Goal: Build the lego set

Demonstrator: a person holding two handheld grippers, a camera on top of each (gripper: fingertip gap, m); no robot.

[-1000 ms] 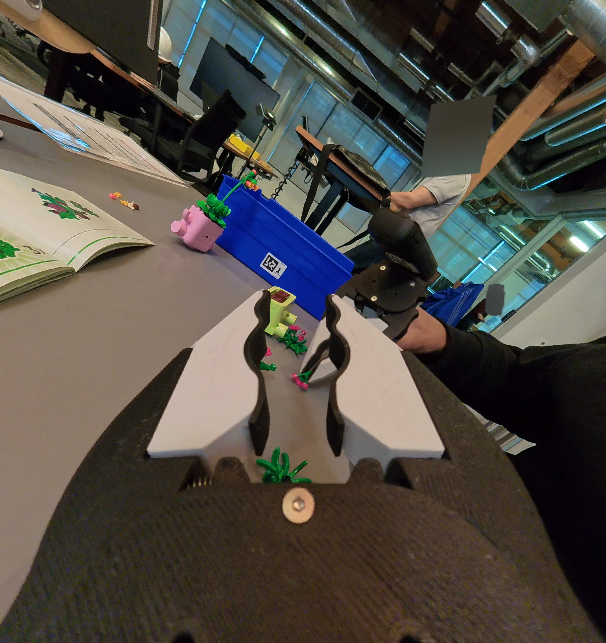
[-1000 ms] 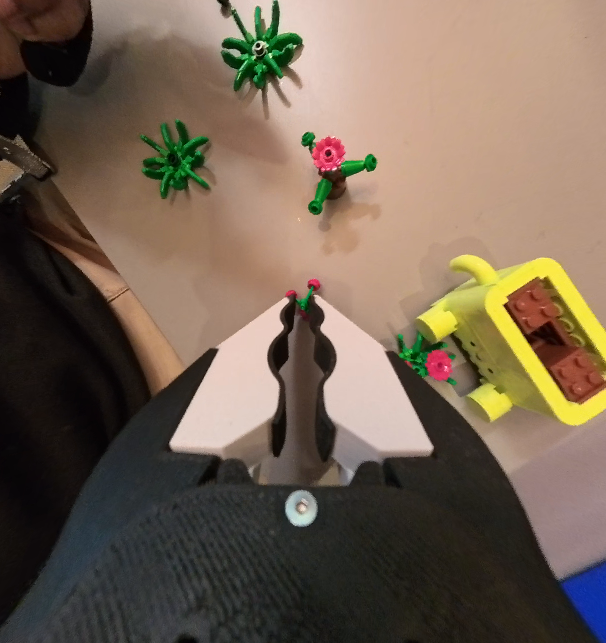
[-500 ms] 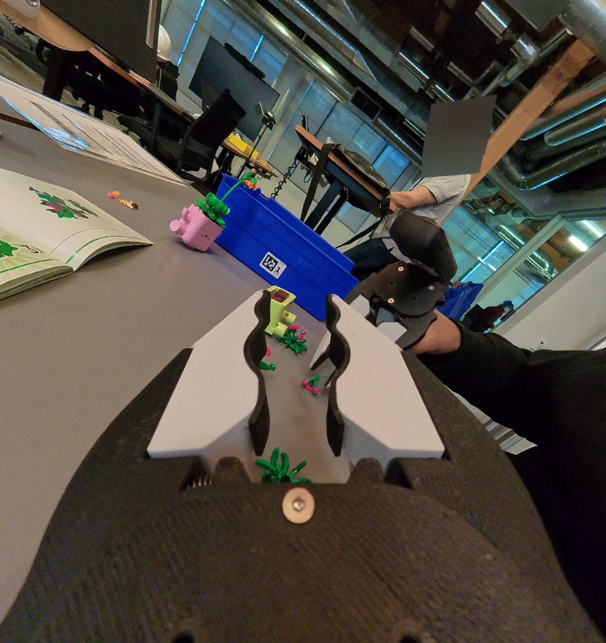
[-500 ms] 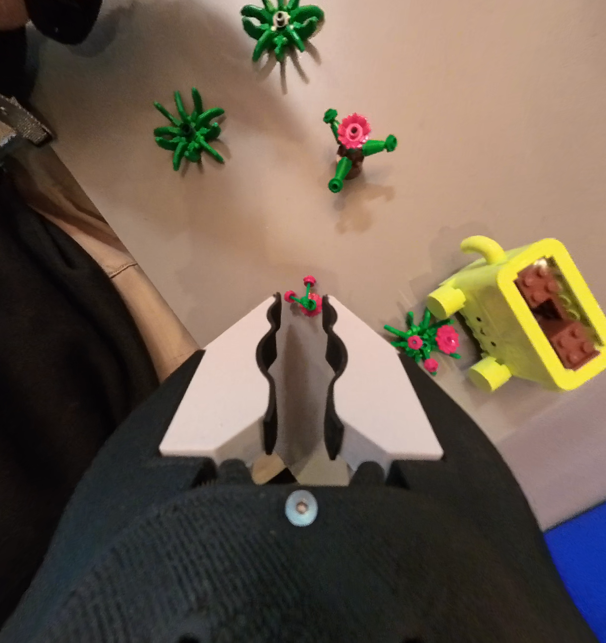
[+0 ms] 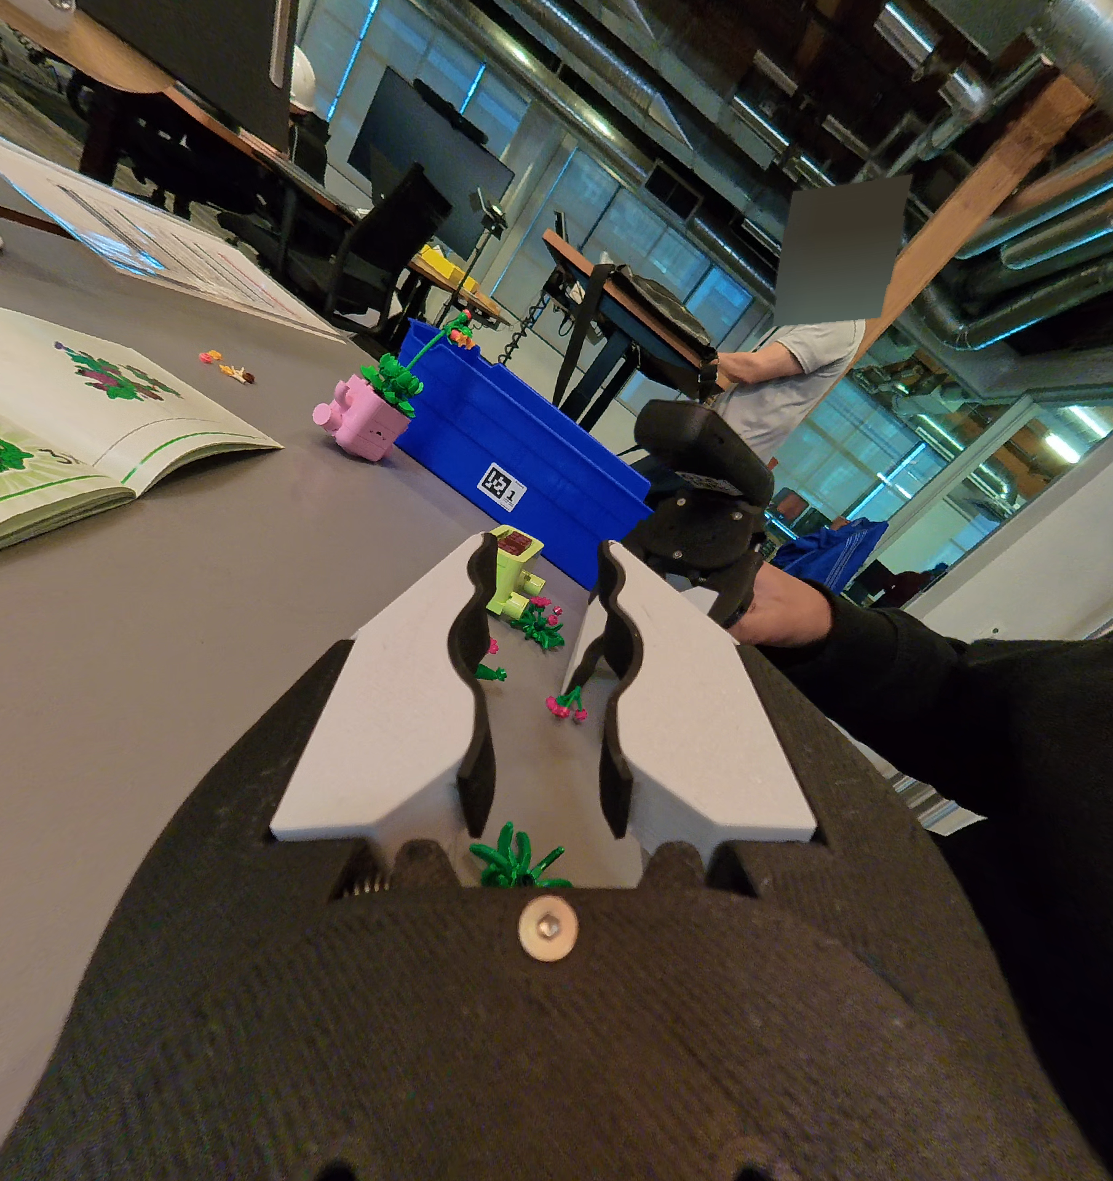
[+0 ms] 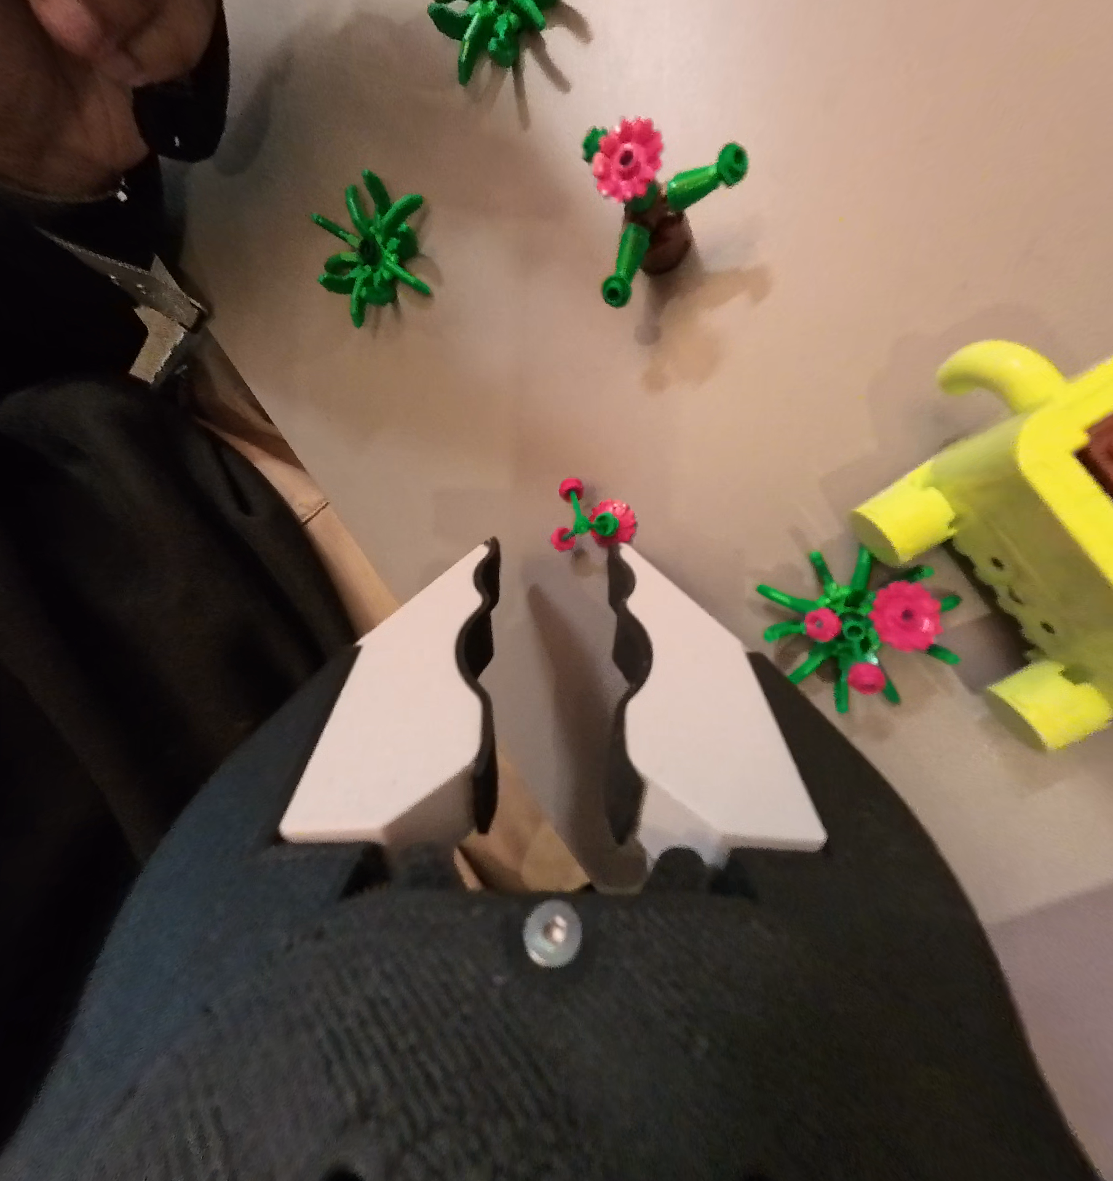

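A small pink flower sprig [image 6: 589, 523] lies loose on the grey table just beyond my right gripper [image 6: 557, 553], which is open and empty above it. The sprig also shows in the left wrist view [image 5: 565, 704]. A yellow-green lego pot [image 6: 1046, 530] with brown bricks inside lies on its side at the right; a leaf cluster with pink flowers [image 6: 857, 629] lies beside it. A stem with a pink flower [image 6: 650, 211] and two green leaf pieces [image 6: 372, 249] lie farther off. My left gripper [image 5: 544, 556] is open and empty, low over the table, with a green leaf piece [image 5: 515, 859] under its base.
A blue bin [image 5: 522, 447] stands behind the yellow-green pot [image 5: 512, 569]. A pink lego pot with a plant [image 5: 368, 415] stands left of the bin. An open instruction booklet [image 5: 81, 415] lies at the left. A person [image 5: 784, 377] stands in the background. Spacing between my two grippers at the tips: around 15 centimeters.
My right gripper has opened and let go of the pink flower sprig, which now lies on the table. The gripper has pulled back a little. My left gripper has not moved.
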